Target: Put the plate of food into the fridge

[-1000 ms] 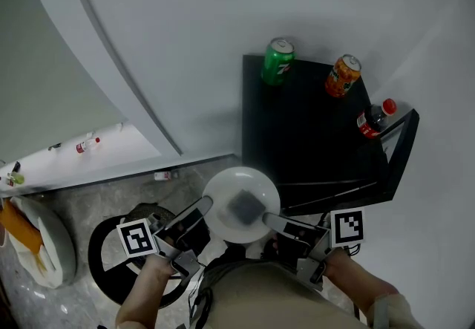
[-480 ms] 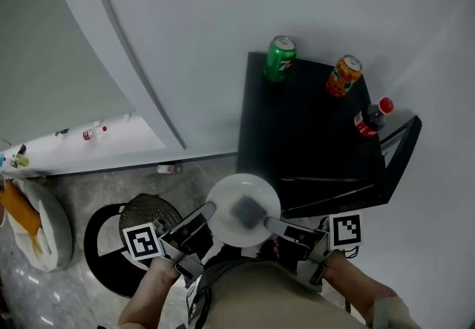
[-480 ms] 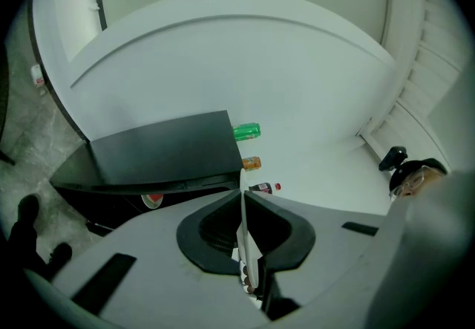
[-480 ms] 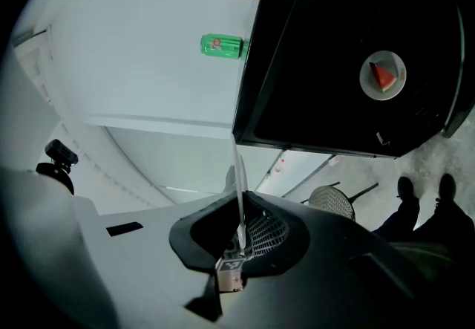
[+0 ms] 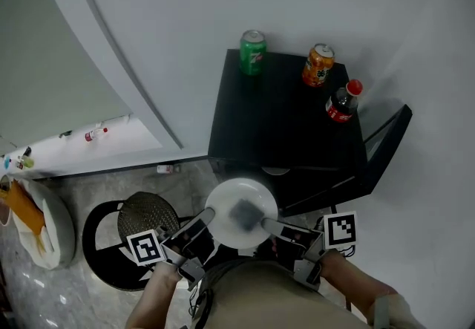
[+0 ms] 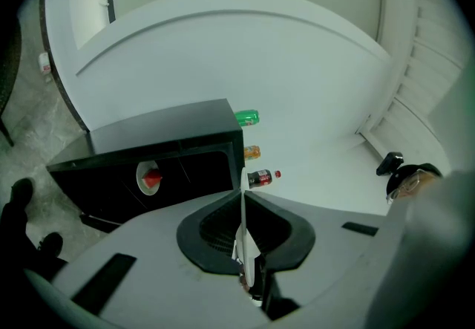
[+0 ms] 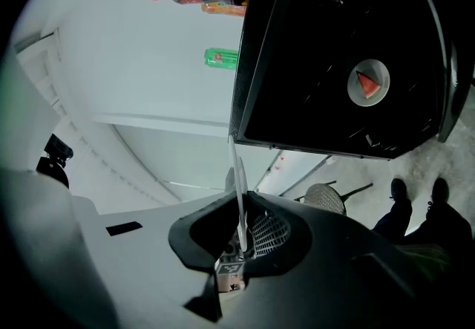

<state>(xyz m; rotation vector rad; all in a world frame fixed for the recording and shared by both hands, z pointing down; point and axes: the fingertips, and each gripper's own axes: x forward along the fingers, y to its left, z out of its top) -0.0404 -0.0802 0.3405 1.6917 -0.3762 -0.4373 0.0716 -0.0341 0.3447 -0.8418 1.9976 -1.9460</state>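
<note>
Plate [image 5: 226, 197] w/ food [image 5: 243, 210] gripped at opposite rims: L gripper [image 5: 206, 213] and R gripper [image 5: 266, 223] both clamped on it. Plate is just in front of open fridge [image 5: 286, 127], not yet inside.

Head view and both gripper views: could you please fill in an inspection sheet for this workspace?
Surface: black fridge, top carrying drinks; grey stone floor.
Job's things: white plate with a grey piece of food, held in front of the fridge; fridge door open.
Clutter: green can, orange can, cola bottle on top; small plate with a red slice inside.
Grippers: left gripper and right gripper each shut on opposite edges of the white plate.
Cables: nothing seen.
Surroundings: round black stool; white wall.
</note>
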